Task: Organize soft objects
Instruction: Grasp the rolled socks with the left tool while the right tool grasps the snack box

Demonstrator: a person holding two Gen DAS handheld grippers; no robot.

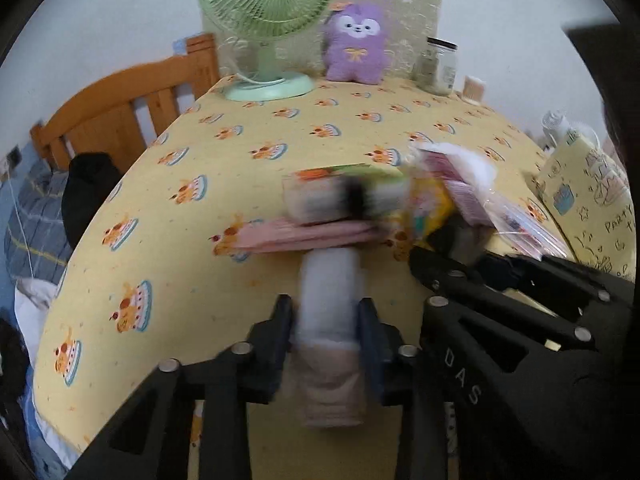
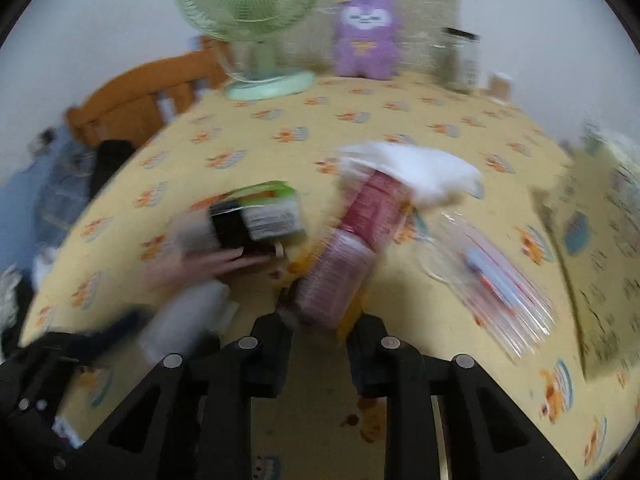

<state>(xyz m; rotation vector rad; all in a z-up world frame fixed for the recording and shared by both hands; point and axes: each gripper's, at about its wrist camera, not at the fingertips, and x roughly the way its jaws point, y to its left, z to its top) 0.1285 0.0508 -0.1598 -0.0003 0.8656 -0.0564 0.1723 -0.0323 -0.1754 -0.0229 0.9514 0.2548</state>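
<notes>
Two hand-held grippers pinched soft goods low in frame: left hand-held gripper [image 1: 326, 332] a squashy white-and-pink fabric roll [image 1: 329, 320] mid-length, right hand-held gripper [image 2: 320, 334] a crinkly, slippery pink packet [image 2: 340, 276] by its end.

Tablecloth [image 1: 280, 132]: pale yellow, repeating print of orange-and-white cakes with blue rims. Fan [image 1: 266, 8]: mint green. Plush toy [image 1: 354, 42]: purple, white face, yellow bow. Rolled cloth [image 1: 330, 300] between black left gripper [image 1: 325, 344] fingers: white over dusty pink. Folded cloth [image 1: 304, 234]: pink. Packet [image 2: 354, 252] at black right gripper [image 2: 318, 344]: pink-red print, yellow edge. Headboard [image 1: 132, 96]: orange-brown wood. Bag [image 1: 592, 204]: yellow, line doodles, blue cake.
</notes>
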